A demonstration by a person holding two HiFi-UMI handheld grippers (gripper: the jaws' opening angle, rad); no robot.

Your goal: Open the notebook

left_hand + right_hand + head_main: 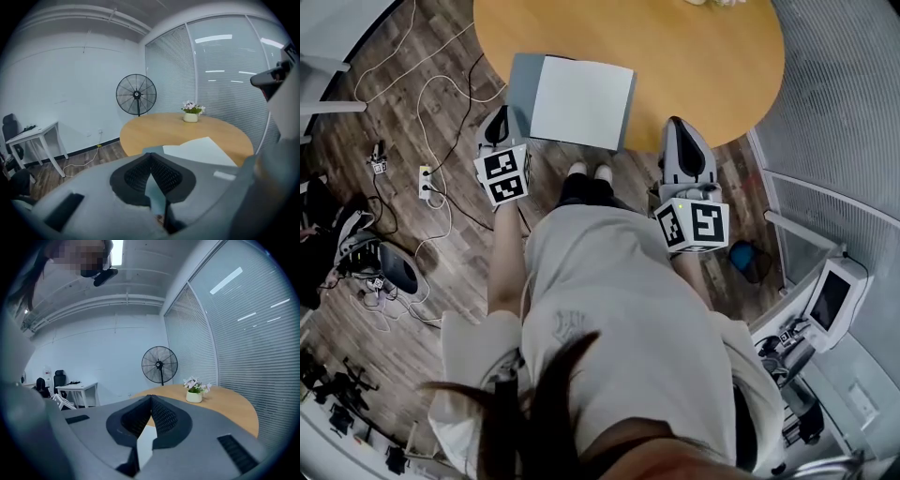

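While keeping left fingers (136, 176) pressed shut at the grey left edge of the notebook (581, 101), hold unclear, and right fingers (164, 418) shut on nothing past its right corner: risks a slipped cover, or dragging the notebook off the near edge of the desk (703, 56).

An office: beyond the left gripper (151, 157) stand a round table (159, 131), pedestal fan (136, 94) and blinded glass partition (220, 70); desk (33, 133) and chair (8, 125) leftward.

The notebook (581, 101) lies at the counter's (694, 56) near edge, a flowerpot (190, 117) across it, a fan (136, 94) behind.
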